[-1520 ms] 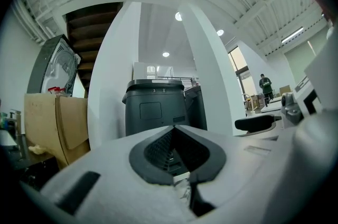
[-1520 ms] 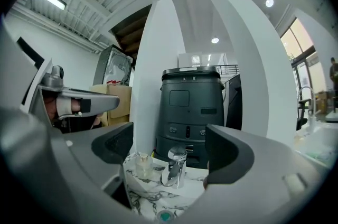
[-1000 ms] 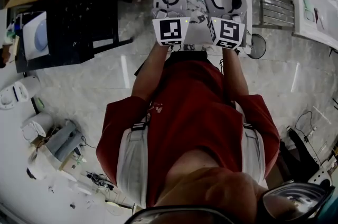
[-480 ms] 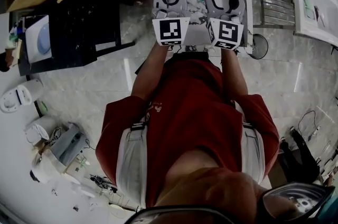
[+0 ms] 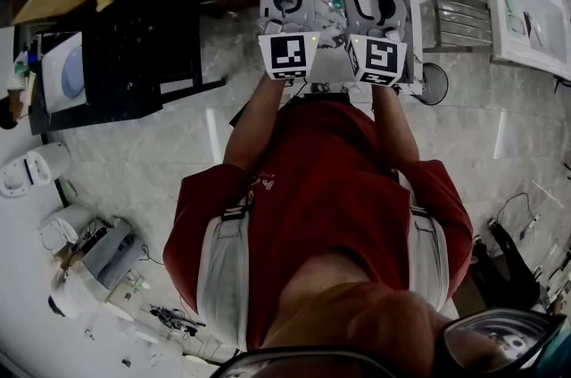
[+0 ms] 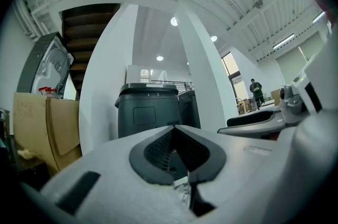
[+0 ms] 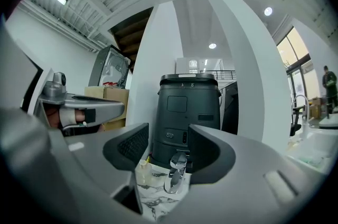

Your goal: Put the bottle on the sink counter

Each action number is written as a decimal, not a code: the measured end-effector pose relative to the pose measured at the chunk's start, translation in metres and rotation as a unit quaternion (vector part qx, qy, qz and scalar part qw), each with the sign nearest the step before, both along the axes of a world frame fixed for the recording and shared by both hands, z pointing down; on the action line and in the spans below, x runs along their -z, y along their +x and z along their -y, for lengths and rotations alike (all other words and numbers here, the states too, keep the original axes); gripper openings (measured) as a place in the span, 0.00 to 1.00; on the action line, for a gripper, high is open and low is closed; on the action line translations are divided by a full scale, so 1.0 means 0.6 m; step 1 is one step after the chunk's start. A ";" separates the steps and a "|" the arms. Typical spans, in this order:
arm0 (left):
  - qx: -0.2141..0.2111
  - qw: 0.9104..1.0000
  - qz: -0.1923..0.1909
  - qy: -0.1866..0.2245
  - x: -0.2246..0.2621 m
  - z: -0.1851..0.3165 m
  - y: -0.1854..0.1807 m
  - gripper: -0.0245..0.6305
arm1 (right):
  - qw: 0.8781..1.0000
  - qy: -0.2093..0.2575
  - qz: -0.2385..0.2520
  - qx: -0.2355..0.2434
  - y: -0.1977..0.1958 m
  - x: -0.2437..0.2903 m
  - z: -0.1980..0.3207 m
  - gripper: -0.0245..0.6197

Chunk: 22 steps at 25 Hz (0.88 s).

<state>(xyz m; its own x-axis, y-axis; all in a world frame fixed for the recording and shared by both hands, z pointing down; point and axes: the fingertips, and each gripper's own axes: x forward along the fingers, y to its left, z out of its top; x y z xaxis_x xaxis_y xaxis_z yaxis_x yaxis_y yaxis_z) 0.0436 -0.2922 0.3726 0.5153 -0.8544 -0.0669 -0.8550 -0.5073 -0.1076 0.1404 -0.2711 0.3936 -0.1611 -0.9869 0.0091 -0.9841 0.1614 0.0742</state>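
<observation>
The left gripper [image 6: 173, 129] is pointing level with its jaws clenched tip to tip — nothing is sitting between them. The right gripper [image 7: 168, 150] is pointing level beside it. Its jaws are standing apart and have just been closing, and the pads are pressing on nothing. In the gap between them, the bottle [image 7: 143, 171] is standing upright on the marble sink counter [image 7: 156, 206], just beside the chrome faucet [image 7: 177, 170] — neither pad is touching it. A dark bin [image 7: 190, 106] is standing behind the counter.

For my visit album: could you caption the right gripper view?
Right gripper, its empty fingers just closing, faces a small bottle and tap on the marble counter.
</observation>
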 end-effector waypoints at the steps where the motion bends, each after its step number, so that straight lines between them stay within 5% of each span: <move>1: 0.000 1.000 0.000 0.000 0.000 0.001 0.000 0.04 | 1.000 -0.001 -0.001 0.001 -0.001 0.000 0.001 0.40; 22: 0.001 1.000 -0.016 -0.001 0.000 0.004 -0.009 0.04 | 1.000 -0.010 -0.013 0.024 -0.028 0.002 0.005 0.24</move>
